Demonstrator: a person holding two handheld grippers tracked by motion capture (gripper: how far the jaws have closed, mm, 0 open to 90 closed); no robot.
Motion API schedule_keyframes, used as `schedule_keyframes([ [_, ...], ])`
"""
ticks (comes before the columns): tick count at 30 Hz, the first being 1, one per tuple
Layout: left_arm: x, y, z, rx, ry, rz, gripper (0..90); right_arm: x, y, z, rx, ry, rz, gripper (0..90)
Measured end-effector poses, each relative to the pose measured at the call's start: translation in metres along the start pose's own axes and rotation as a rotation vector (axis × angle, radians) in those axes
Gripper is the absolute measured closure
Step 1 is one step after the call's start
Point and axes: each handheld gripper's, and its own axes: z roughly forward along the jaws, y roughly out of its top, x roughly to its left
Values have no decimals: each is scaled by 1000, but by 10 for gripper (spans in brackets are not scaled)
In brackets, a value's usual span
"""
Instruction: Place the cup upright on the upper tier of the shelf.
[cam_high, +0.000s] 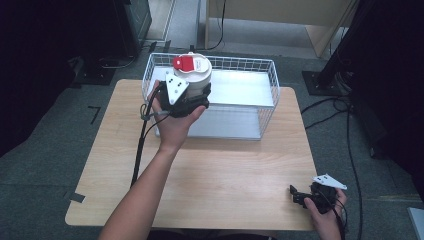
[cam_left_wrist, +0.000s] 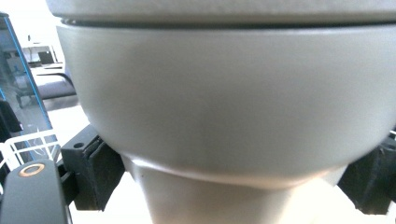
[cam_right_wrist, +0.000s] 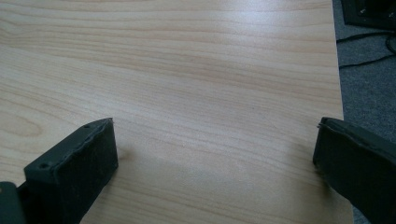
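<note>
A white round canister with a red tab on its lid sits at the left end of a white wire basket. My left gripper is shut on the canister's lower body, above the basket's left front corner. In the left gripper view the canister's grey-white wall sits close between both jaws, and the black pads press its narrower lower part. My right gripper rests open at the table's front right corner; in the right gripper view its gap holds nothing but bare wood.
The basket stands at the back middle of the light wooden table. A black cable trails from the left gripper over the table's left side. Dark equipment and cables lie on the grey floor around the table.
</note>
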Motion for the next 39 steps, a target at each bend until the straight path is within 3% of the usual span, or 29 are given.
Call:
schedule_keyframes([
  [7,3,1,22,-3,5,7,103,0,0,0,0,0,2,0],
  [11,9,-1,35,-14,2,-17,103,0,0,0,-1,1,2,0],
  [16,18,1,53,-3,22,-11,103,0,0,0,-1,3,1,0],
  [24,20,-1,74,23,33,-16,102,0,0,0,-1,4,1,0],
  [39,18,-2,84,37,36,-13,101,0,0,0,-3,10,4,0],
])
